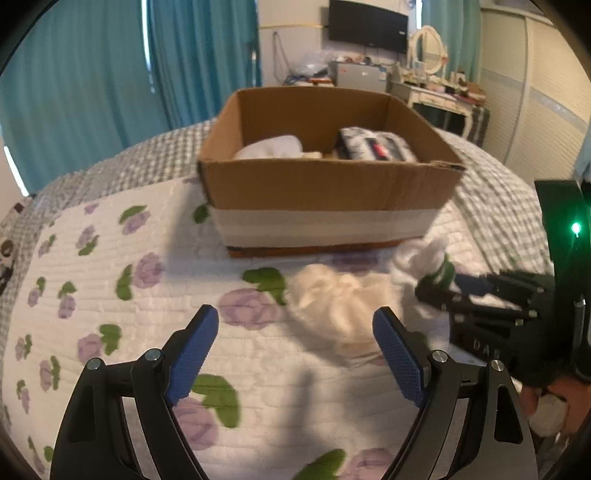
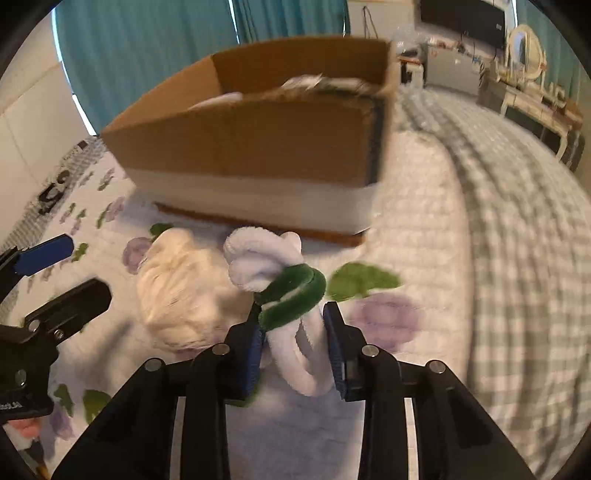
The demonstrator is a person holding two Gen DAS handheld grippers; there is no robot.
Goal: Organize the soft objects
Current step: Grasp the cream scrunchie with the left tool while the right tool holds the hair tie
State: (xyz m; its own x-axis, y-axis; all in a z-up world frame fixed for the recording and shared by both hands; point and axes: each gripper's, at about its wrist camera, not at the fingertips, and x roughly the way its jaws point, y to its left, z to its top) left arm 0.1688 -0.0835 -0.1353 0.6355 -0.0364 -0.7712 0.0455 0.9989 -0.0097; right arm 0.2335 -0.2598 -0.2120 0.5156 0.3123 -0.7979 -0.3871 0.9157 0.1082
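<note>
My right gripper [image 2: 293, 323] is shut on a white rolled sock with a green cuff [image 2: 275, 275], held just above the floral quilt in front of the cardboard box [image 2: 251, 140]. It also shows in the left wrist view [image 1: 432, 258], at my right gripper [image 1: 424, 288]. A cream fluffy bundle [image 1: 332, 299] lies on the quilt beside it and shows in the right wrist view [image 2: 177, 291]. My left gripper [image 1: 295, 332] is open and empty, just short of the cream bundle. The box [image 1: 325, 184] holds a white item [image 1: 273, 146] and a patterned folded piece [image 1: 373, 144].
The bed has a white quilt with purple flowers [image 1: 110, 280] over a grey checked cover [image 2: 517, 221]. Teal curtains [image 1: 110, 74] hang behind. A dressing table with mirror [image 1: 428, 74] and a wall TV [image 1: 367, 26] stand beyond the bed.
</note>
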